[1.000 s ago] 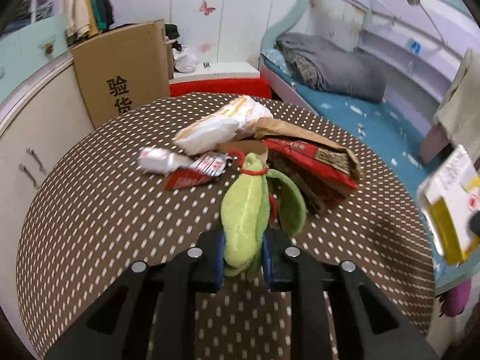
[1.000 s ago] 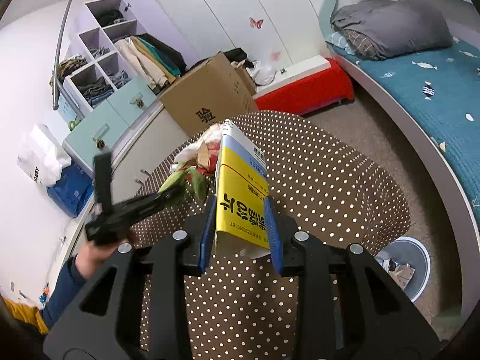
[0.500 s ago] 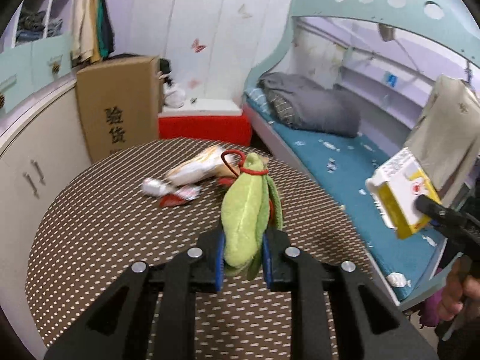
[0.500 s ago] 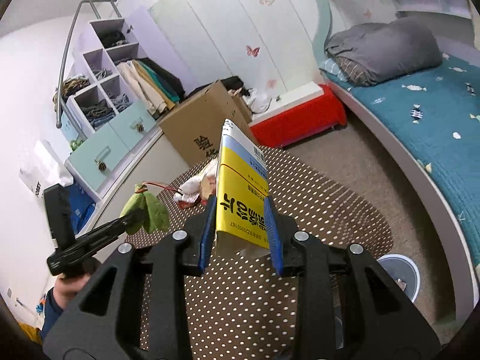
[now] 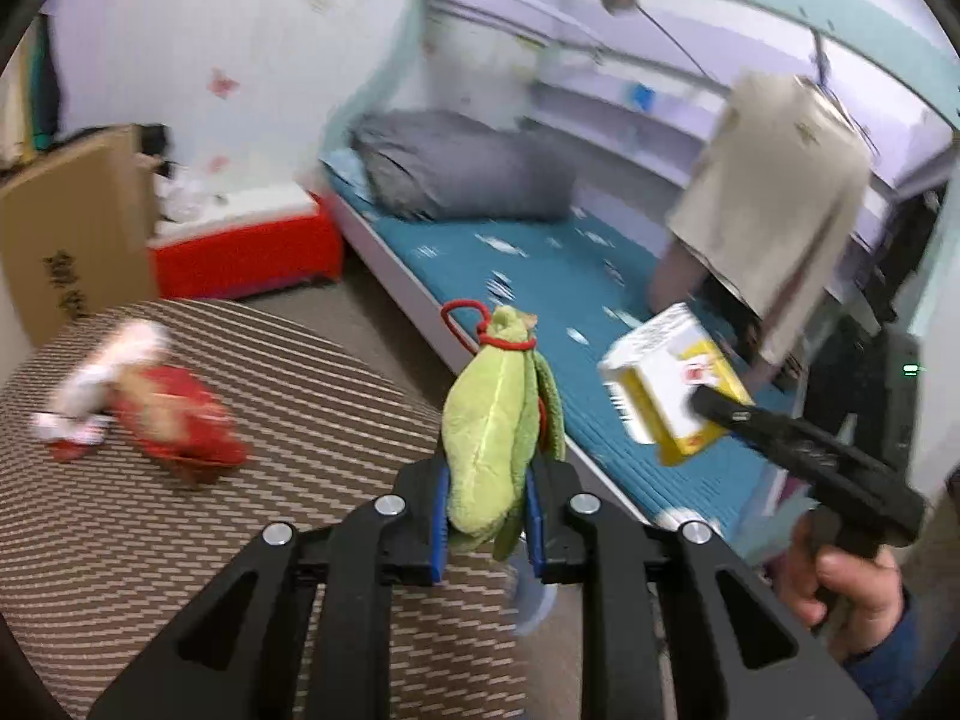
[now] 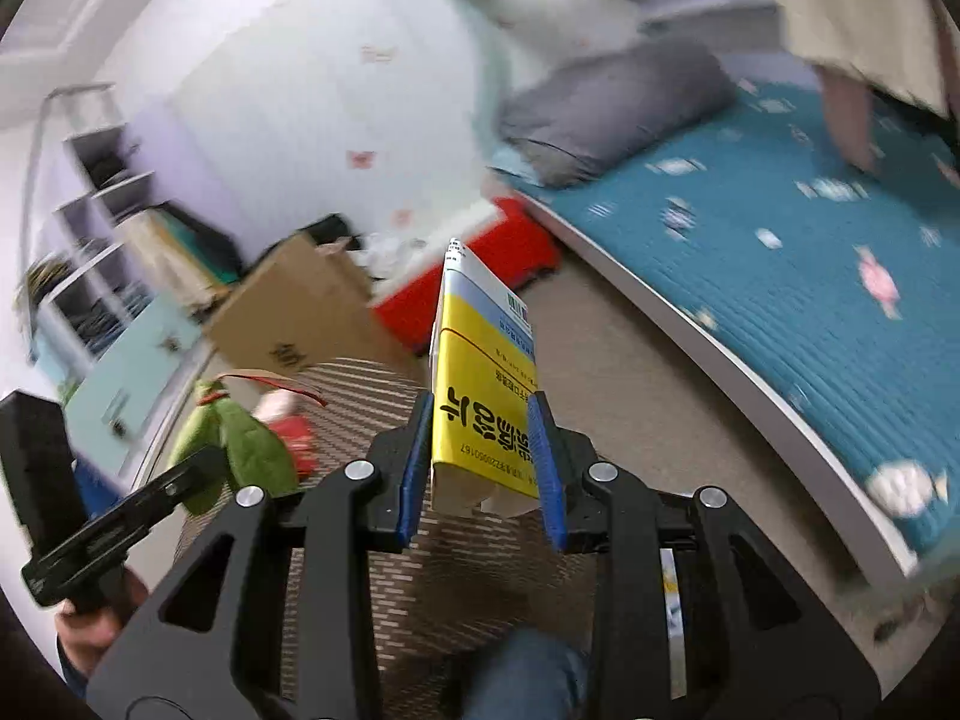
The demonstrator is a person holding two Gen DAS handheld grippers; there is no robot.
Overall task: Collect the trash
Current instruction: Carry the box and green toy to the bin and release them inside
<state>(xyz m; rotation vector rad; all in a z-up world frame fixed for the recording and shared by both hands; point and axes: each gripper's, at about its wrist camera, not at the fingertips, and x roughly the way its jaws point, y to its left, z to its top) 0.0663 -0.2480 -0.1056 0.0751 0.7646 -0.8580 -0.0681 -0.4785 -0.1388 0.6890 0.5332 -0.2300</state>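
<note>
My left gripper (image 5: 485, 516): clamped on one green plush toy (image 5: 489, 414) with a red loop, frame centre. My right gripper (image 6: 480, 474): clamped on one yellow carton (image 6: 485, 402), digits 0050167 legible. On the dotted table (image 5: 180, 540), left: red wrapper pile (image 5: 174, 414), blurred. Upper left: one cardboard box (image 5: 66, 228), print unreadable.

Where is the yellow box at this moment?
The yellow box is clamped in the right gripper, held in the air beyond the edge of the dotted table, right of the green plush, as the left wrist view shows.
</note>
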